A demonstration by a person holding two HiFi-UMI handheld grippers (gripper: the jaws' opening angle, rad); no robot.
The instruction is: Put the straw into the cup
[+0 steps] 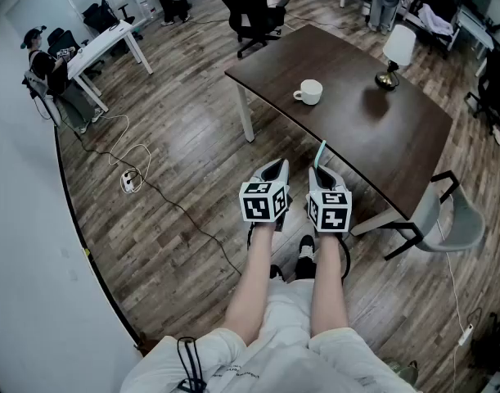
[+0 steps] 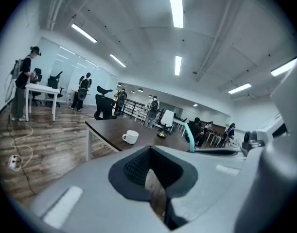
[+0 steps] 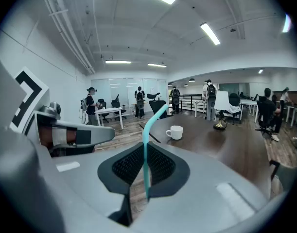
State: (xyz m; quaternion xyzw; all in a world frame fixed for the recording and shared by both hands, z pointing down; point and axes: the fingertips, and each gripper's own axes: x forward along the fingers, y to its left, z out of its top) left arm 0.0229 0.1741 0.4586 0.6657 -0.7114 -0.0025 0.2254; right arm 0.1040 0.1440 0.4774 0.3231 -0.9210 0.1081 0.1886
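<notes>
One white cup (image 1: 309, 92) and one lamp (image 1: 394, 56) stand on the dark table (image 1: 372, 146) in the upper middle of the head view, well apart from the two grippers in the lower middle; what is inside the cup I cannot tell. The right gripper (image 3: 141, 171) has its jaws closed on one teal straw (image 3: 145, 140), which rises from between them and bends at the top. The left gripper (image 2: 152, 176), just beside it, has its jaws pressed together and holds nothing, and each gripper carries one cube (image 1: 264, 201) with black and white square markers.
</notes>
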